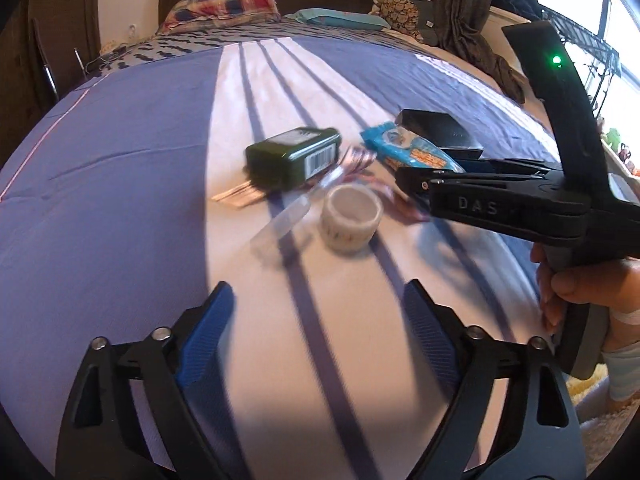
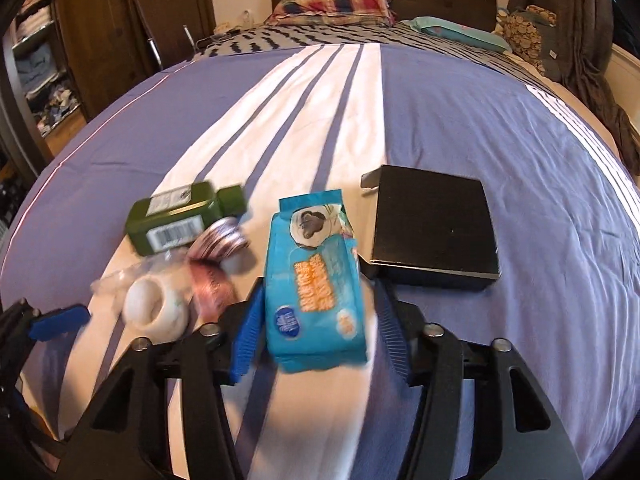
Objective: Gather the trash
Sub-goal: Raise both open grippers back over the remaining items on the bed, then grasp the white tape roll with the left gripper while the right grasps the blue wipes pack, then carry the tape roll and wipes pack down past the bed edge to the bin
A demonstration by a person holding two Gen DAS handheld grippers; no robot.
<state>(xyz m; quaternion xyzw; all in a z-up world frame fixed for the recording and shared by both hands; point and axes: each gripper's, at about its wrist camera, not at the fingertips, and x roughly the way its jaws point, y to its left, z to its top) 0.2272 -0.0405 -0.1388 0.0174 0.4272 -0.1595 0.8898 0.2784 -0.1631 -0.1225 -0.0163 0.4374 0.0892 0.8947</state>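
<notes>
Trash lies on the bed: a green bottle (image 1: pixel 294 158) (image 2: pixel 180 218), a blue snack wrapper (image 1: pixel 412 152) (image 2: pixel 318 288), a white tape roll (image 1: pixel 351 218) (image 2: pixel 156 314), a clear plastic wrapper (image 1: pixel 288 216) (image 2: pixel 120 280) and pink foil wrappers (image 1: pixel 356 160) (image 2: pixel 216 256). My left gripper (image 1: pixel 318 340) is open and empty, just short of the tape roll. My right gripper (image 2: pixel 316 328) is open with its fingers either side of the blue wrapper, not clamped; it enters the left wrist view (image 1: pixel 404 178) from the right.
A black box (image 2: pixel 434 228) (image 1: pixel 436 130) lies right of the wrapper. The bedspread (image 2: pixel 480 120) is purple with white stripes. Pillows (image 2: pixel 332 6) and a headboard are at the far end. A wardrobe (image 2: pixel 80 40) stands left, a curtain (image 1: pixel 472 4) and window right.
</notes>
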